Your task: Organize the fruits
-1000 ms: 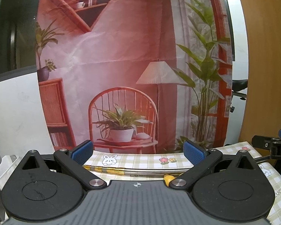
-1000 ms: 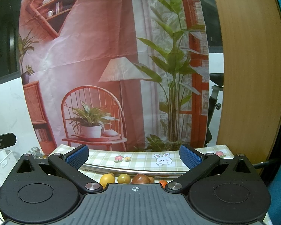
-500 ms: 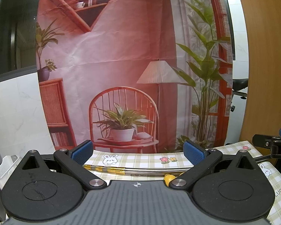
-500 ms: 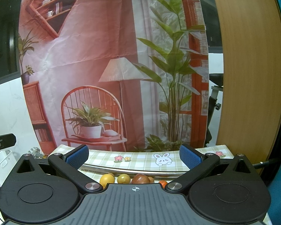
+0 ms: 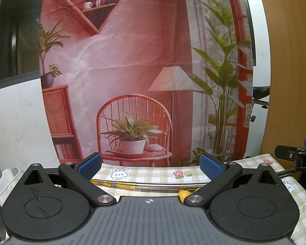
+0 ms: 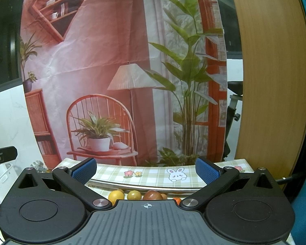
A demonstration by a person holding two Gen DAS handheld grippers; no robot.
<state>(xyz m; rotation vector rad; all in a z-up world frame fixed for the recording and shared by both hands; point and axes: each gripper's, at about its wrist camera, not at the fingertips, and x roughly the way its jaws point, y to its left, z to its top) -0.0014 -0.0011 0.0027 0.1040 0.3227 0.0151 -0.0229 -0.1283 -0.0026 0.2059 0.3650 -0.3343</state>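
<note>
Several small fruits peek over my right gripper's body in the right wrist view: a yellow one (image 6: 115,196), a yellow-green one (image 6: 134,195), a brown-red one (image 6: 152,195) and a small orange one (image 6: 176,199). They lie beside a metal rim (image 6: 144,187) on the checked tablecloth (image 6: 153,174). My right gripper (image 6: 145,170) is open and empty above them. In the left wrist view my left gripper (image 5: 151,166) is open and empty too. A yellow fruit (image 5: 183,194) shows just under a metal rim (image 5: 153,184) near its right finger.
A printed backdrop (image 5: 132,71) of a chair and plants hangs behind the table. A white perforated basket (image 5: 4,181) stands at the left. A wooden panel (image 6: 271,81) rises on the right. The other gripper's tip (image 5: 295,157) shows at the right edge.
</note>
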